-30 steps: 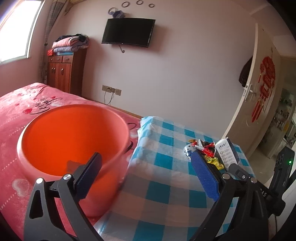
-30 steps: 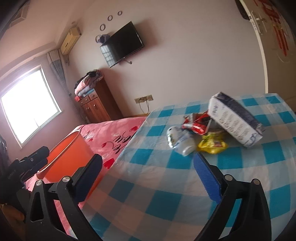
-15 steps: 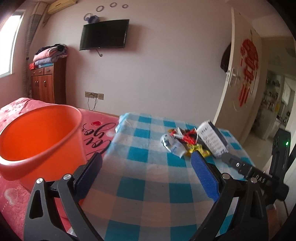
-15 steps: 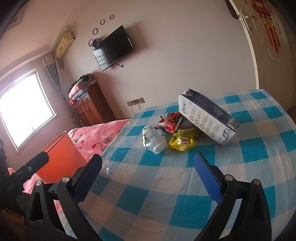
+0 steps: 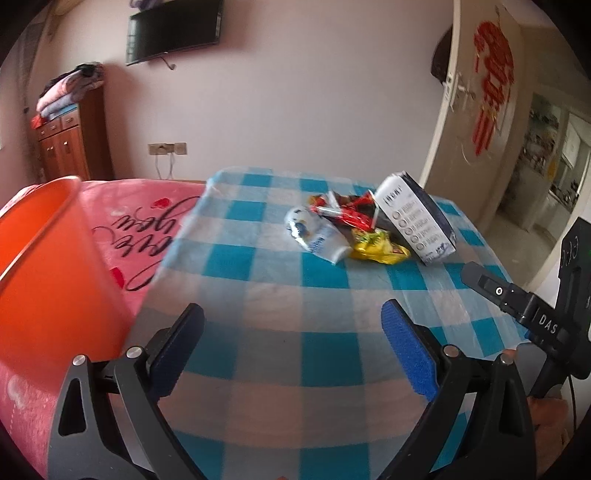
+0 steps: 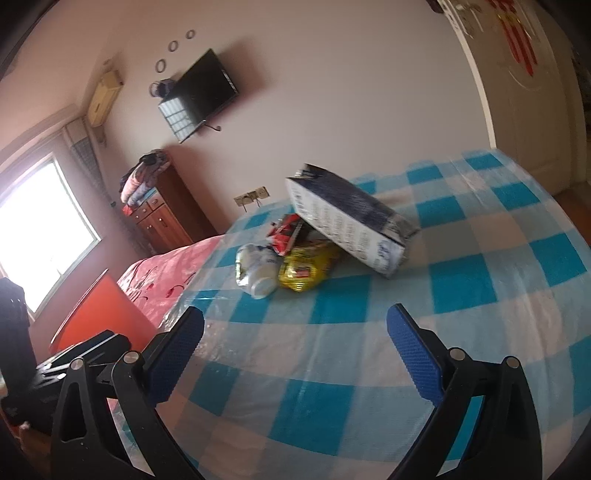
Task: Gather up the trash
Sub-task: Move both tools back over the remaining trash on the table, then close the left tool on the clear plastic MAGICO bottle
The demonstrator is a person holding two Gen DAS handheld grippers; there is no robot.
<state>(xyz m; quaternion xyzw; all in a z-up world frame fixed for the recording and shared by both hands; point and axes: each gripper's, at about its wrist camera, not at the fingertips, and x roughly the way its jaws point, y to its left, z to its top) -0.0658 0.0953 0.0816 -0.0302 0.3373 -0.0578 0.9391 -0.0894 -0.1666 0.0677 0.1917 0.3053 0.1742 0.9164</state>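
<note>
A trash pile lies on the blue-checked cloth (image 5: 295, 295): a white bottle (image 5: 317, 236), red wrappers (image 5: 347, 212), a yellow packet (image 5: 380, 247) and a white-and-dark carton (image 5: 413, 218). An orange bucket (image 5: 48, 273) stands on the pink bed at left. My left gripper (image 5: 291, 332) is open and empty, short of the pile. My right gripper (image 6: 295, 336) is open and empty, also short of the pile, which shows as bottle (image 6: 256, 271), yellow packet (image 6: 306, 267) and carton (image 6: 347, 225). The bucket (image 6: 99, 314) is at its left.
A pink bedspread (image 5: 140, 218) lies under the cloth. A wooden dresser (image 5: 70, 144) with folded clothes and a wall TV (image 5: 173, 31) stand behind. A door (image 5: 480, 110) is at right. The other gripper's body (image 5: 535, 314) shows at the right edge.
Both grippers swung from the bucket side toward the trash pile. The bucket slid to the left edge in both views and the pile moved toward the centre. Both stay open.
</note>
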